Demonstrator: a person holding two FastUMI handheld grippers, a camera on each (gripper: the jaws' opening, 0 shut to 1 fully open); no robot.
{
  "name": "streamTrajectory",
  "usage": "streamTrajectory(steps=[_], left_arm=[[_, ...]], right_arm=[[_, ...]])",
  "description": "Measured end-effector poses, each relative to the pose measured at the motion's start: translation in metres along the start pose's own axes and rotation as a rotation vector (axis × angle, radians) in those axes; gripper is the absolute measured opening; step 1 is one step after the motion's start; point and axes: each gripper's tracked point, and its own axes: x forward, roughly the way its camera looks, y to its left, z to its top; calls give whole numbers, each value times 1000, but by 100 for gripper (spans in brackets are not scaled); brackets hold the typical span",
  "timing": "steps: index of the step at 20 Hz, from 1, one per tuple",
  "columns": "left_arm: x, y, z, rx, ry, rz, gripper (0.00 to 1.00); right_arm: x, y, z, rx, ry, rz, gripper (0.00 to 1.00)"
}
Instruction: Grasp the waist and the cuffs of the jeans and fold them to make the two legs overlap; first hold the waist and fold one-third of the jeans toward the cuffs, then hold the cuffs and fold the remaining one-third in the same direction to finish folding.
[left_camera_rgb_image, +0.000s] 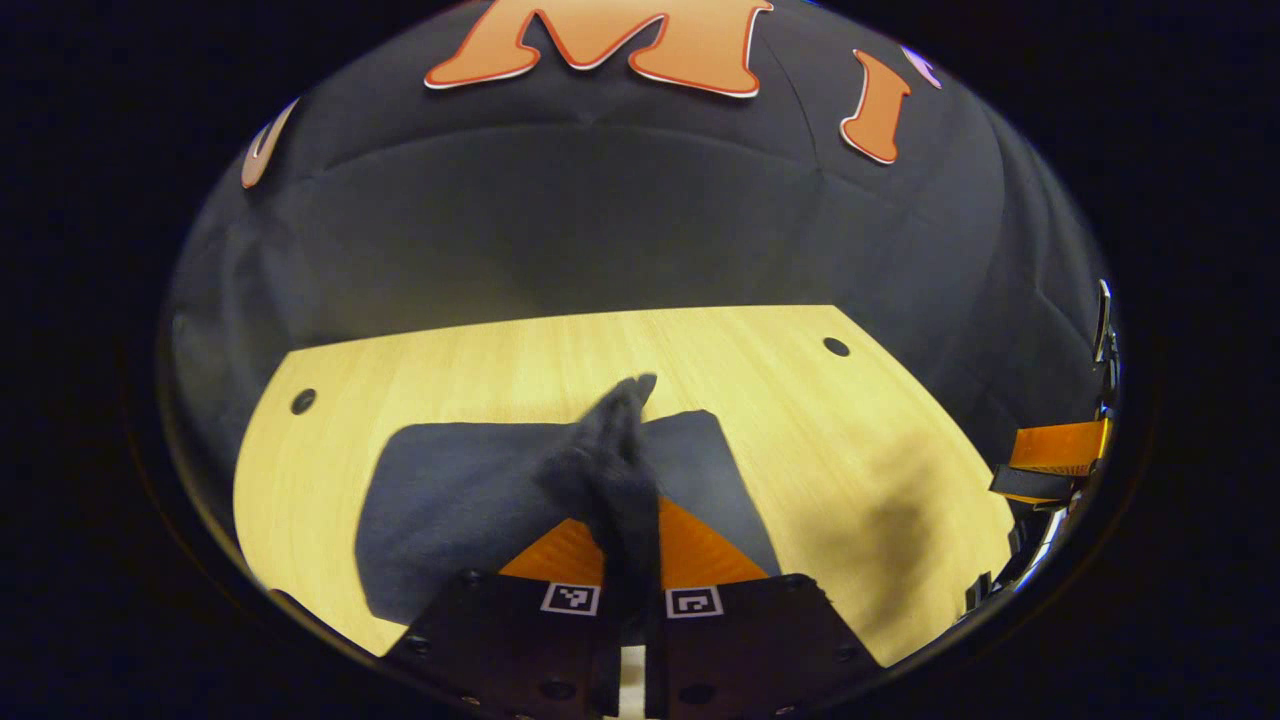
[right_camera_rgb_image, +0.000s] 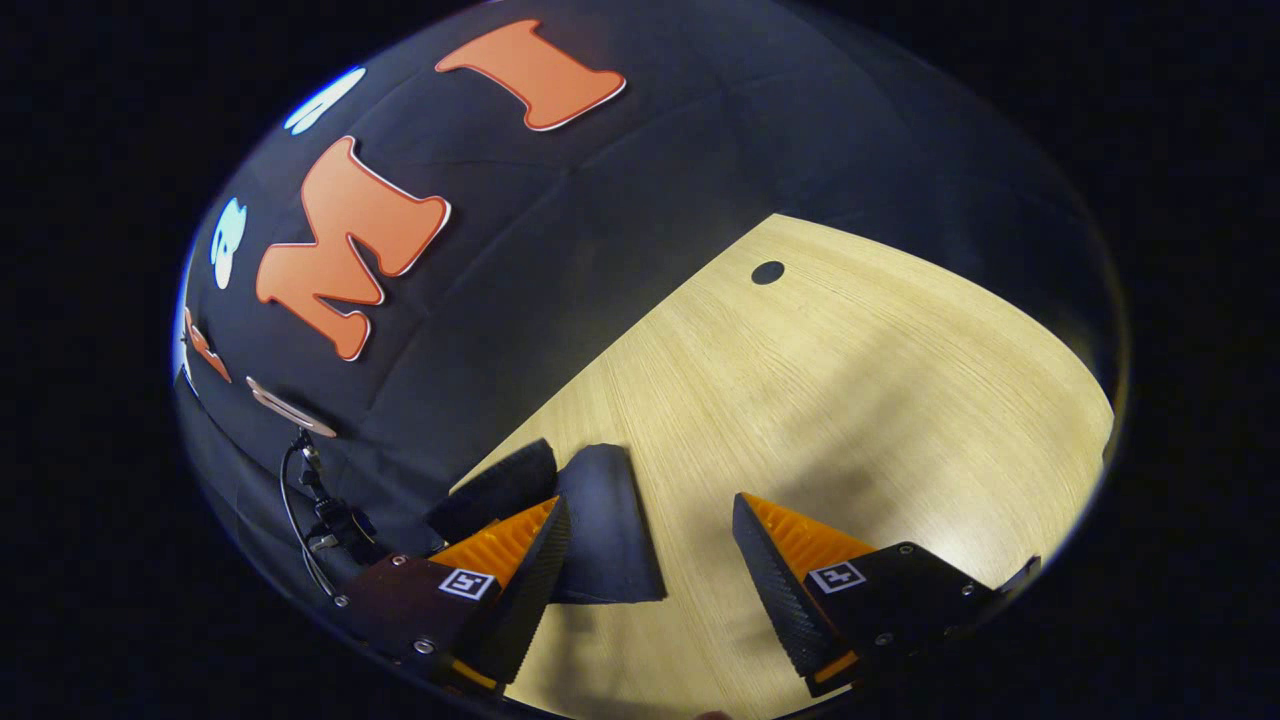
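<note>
While lying on the pale wood-grain table (left_camera_rgb_image: 800, 400), looks well advanced: dark blue denim jeans (left_camera_rgb_image: 450, 500) reduced to a compact folded block, judged to lack only the last third. Raised above that block, a pinched ridge of denim, clenched between the closed fingers of the left hand-held gripper (left_camera_rgb_image: 630, 560), angled down over the table. Off to one side, right hand-held gripper (right_camera_rgb_image: 650, 560) spread wide, grasping nothing, low beside the jeans' edge.

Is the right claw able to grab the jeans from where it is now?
Probably yes. The right claw is open, and a fold of the jeans lies on the wooden table right beside one of its fingers, with nothing between them. It would need to shift sideways a little first.
</note>
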Motion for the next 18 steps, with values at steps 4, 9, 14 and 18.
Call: streamTrajectory(steps=[4,9,14,18], left_arm=[[11,-61,-11,6,41,-147,78],[-37,-62,37,114,-122,-80,99],[-118,-22,107,61,-337,3,98],[-182,32,138,46,-516,145,97]], right_arm=[[-4,-8,2,-11,10,-10,98],[-13,0,11,-83,-9,-11,98],[-34,35,37,-309,-113,-3,98],[-67,95,64,-512,-263,90,98]])
